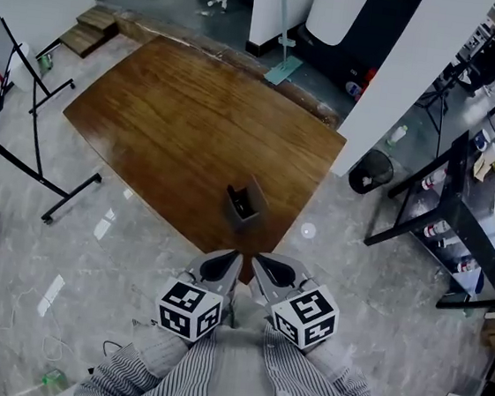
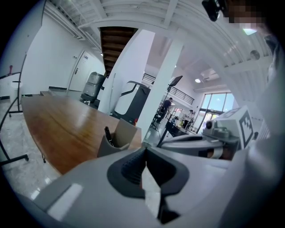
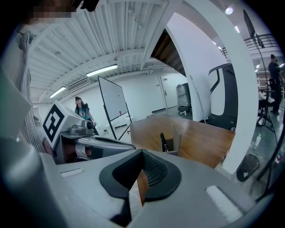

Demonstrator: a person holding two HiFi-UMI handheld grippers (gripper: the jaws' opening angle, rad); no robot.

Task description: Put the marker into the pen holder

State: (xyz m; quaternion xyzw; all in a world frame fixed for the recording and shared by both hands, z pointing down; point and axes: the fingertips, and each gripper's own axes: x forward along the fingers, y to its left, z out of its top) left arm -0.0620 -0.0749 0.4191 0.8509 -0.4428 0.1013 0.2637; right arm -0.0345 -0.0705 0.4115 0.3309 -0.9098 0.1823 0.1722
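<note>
A grey pen holder (image 1: 245, 205) stands near the front corner of the brown wooden table (image 1: 177, 114), and a black marker (image 1: 240, 204) stands inside it. The left gripper view shows the holder (image 2: 117, 138) with the marker (image 2: 108, 136) leaning in it. From the right gripper view, the holder (image 3: 175, 140) and marker (image 3: 163, 141) lie ahead. My left gripper (image 1: 235, 256) and right gripper (image 1: 256, 259) are side by side close to my chest, short of the table's corner. Both are shut with nothing in them. The left pads (image 2: 133, 167) meet; so do the right pads (image 3: 153, 171).
A whiteboard on a black stand (image 1: 28, 101) is left of the table. A white pillar (image 1: 412, 78), a black round bin (image 1: 371, 171) and a dark rack with bottles (image 1: 458, 221) are to the right. Wooden steps (image 1: 87, 28) lie at the far left.
</note>
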